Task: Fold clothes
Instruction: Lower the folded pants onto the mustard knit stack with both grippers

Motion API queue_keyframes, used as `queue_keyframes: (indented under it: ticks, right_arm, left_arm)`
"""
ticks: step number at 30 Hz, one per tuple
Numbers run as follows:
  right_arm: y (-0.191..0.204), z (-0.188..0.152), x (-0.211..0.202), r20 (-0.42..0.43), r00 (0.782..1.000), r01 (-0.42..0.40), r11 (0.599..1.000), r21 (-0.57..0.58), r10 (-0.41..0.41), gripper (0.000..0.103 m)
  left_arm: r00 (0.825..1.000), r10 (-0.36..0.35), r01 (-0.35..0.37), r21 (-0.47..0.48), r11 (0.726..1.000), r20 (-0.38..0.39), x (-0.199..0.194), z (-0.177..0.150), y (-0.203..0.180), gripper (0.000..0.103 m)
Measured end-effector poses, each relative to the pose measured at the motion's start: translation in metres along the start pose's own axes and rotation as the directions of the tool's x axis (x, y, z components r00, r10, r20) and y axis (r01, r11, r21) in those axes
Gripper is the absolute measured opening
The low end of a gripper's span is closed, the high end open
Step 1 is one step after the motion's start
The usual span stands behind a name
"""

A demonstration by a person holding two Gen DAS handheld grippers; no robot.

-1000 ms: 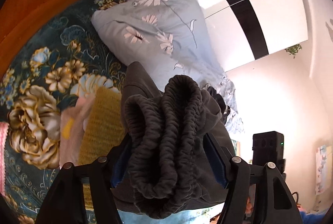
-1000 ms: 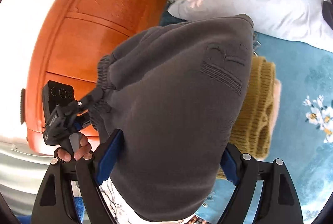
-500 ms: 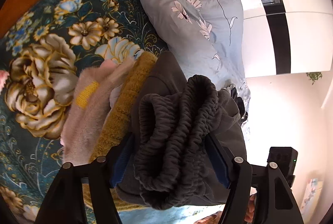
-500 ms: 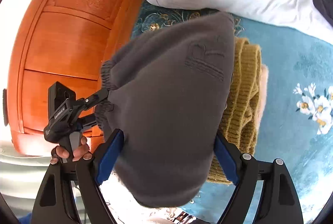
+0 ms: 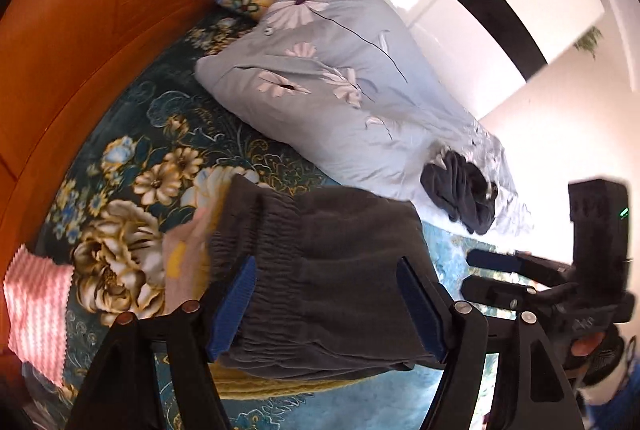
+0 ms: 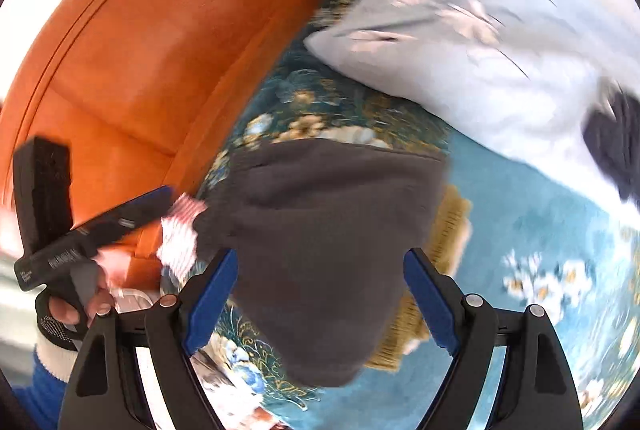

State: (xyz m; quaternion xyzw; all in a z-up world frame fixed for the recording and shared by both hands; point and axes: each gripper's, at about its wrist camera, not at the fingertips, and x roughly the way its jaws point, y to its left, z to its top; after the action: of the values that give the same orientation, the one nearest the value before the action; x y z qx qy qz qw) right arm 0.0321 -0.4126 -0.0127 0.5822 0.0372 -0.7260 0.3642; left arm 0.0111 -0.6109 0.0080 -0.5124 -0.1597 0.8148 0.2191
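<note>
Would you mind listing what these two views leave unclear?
- Mustard knit, left wrist view: mostly buried under the folded grey garment.
- Pink item, left wrist view: partly covered, type unknown.
- Dark bundle, right wrist view: motion-blurred, cut by the edge.

The left gripper (image 5: 326,304) is spreading its blue-padded fingers (image 5: 232,306) wide, gripping nothing. Toward three o'clock in its view, the right gripper (image 5: 492,272) is pointing toward nine o'clock, a hand (image 5: 592,344) wrapping its handle. The right gripper's own camera is showing its jaws standing equally wide, with the left hand (image 6: 86,300) clasping its tool near eight o'clock.
</note>
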Motion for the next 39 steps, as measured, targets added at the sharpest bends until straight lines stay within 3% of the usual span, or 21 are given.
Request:
queue_keyframes:
  ticks: [4, 6, 8, 12, 13, 15, 20, 26, 30, 33, 36, 39]
  right_arm:
    - [0.033, -0.011, 0.016, -0.007, 1.0, -0.003, 0.991, -0.134, 0.002, 0.086]
    - [0.031, -0.025, 0.033, -0.054, 0.997, 0.048, 0.986, -0.157, -0.057, 0.086]
    - [0.02, -0.032, 0.054, -0.106, 0.987, 0.105, 0.984, -0.143, -0.121, 0.086]
    - [-0.011, -0.034, 0.068, -0.138, 0.989, 0.049, 0.997, 0.053, -0.041, 0.086]
    - [-0.013, -0.034, 0.058, -0.107, 0.994, 0.023, 0.995, 0.095, -0.013, 0.086]
    - [-0.006, -0.031, 0.038, -0.043, 0.999, 0.012, 0.997, 0.072, -0.009, 0.086]
    - [0.018, -0.006, 0.015, 0.055, 0.996, 0.078, 0.992, -0.1, -0.072, 0.086]
    - [0.0, -0.007, 0.053, -0.038, 0.999, 0.023, 0.999, -0.041, -0.025, 0.086]
    - [-0.03, -0.017, 0.081, -0.11, 0.994, -0.001, 0.996, 0.089, 0.011, 0.086]
    - [-0.035, -0.021, 0.071, -0.098, 0.995, -0.014, 0.994, 0.113, 0.025, 0.086]
    - [-0.019, -0.012, 0.047, -0.038, 0.999, 0.015, 0.999, 0.04, -0.013, 0.086]
    - [-0.005, 0.003, 0.021, 0.04, 0.999, -0.024, 1.0, -0.011, 0.025, 0.086]
  left_arm:
    - [0.997, 0.029, -0.028, 0.022, 0.999, -0.074, 0.023, -0.03, -0.005, 0.076]
    - [0.993, 0.069, -0.064, 0.048, 0.997, -0.095, 0.034, -0.04, -0.003, 0.076]
    - [0.991, 0.093, -0.087, 0.069, 0.994, -0.1, 0.041, -0.042, -0.002, 0.076]
    - [0.991, 0.097, -0.091, 0.064, 0.994, -0.09, 0.049, -0.04, 0.001, 0.078]
    - [0.991, 0.097, -0.091, 0.065, 0.994, -0.088, 0.049, -0.04, 0.001, 0.078]
    - [0.993, 0.083, -0.079, 0.056, 0.995, -0.087, 0.047, -0.04, 0.002, 0.079]
    - [0.994, 0.069, -0.065, 0.044, 0.997, -0.082, 0.047, -0.04, 0.003, 0.082]
    - [0.994, 0.066, -0.061, 0.058, 0.996, -0.087, 0.047, -0.042, 0.001, 0.08]
    - [0.993, 0.064, -0.056, 0.075, 0.996, -0.103, 0.05, -0.045, -0.003, 0.084]
    - [0.993, 0.068, -0.058, 0.101, 0.993, -0.099, 0.05, -0.047, -0.008, 0.086]
    - [0.993, 0.067, -0.057, 0.101, 0.993, -0.099, 0.052, -0.046, -0.009, 0.087]
    - [0.994, 0.049, -0.042, 0.076, 0.996, -0.093, 0.051, -0.044, -0.005, 0.087]
